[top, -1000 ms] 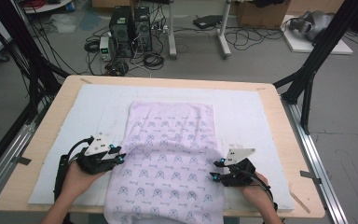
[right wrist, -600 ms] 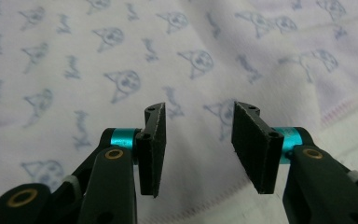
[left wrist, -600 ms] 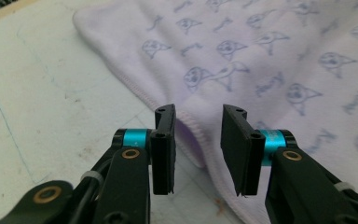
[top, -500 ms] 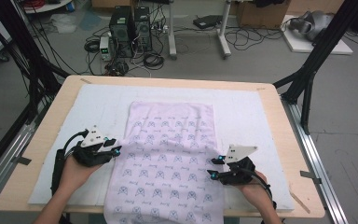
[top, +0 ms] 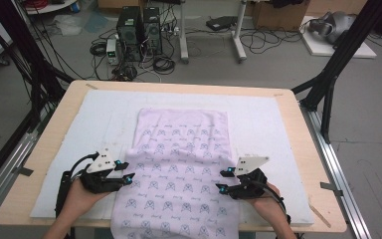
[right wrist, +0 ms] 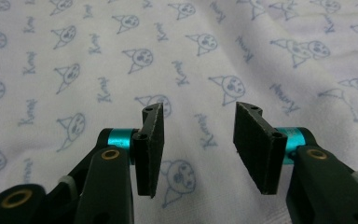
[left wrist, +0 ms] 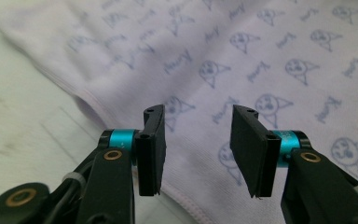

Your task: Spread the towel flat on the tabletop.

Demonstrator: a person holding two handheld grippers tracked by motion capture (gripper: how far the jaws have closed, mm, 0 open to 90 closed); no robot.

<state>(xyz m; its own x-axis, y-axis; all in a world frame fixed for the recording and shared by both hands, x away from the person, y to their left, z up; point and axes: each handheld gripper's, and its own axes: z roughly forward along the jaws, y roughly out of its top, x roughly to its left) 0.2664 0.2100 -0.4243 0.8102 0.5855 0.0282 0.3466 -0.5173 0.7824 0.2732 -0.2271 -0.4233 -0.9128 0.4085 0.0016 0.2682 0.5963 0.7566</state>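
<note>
The lilac printed towel (top: 179, 174) lies flat on the white mat (top: 278, 129) covering the table (top: 306, 164), its near end hanging over the front edge. My left fingers (left wrist: 198, 149) have just been opening and stand spread over its left hem, gripping nothing. My right fingers (right wrist: 198, 149) are spread too, at its right edge.

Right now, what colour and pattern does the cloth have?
The cloth is pale lilac with blue pointed-hat faces and small script words; the right gripper view shows it best.
</note>
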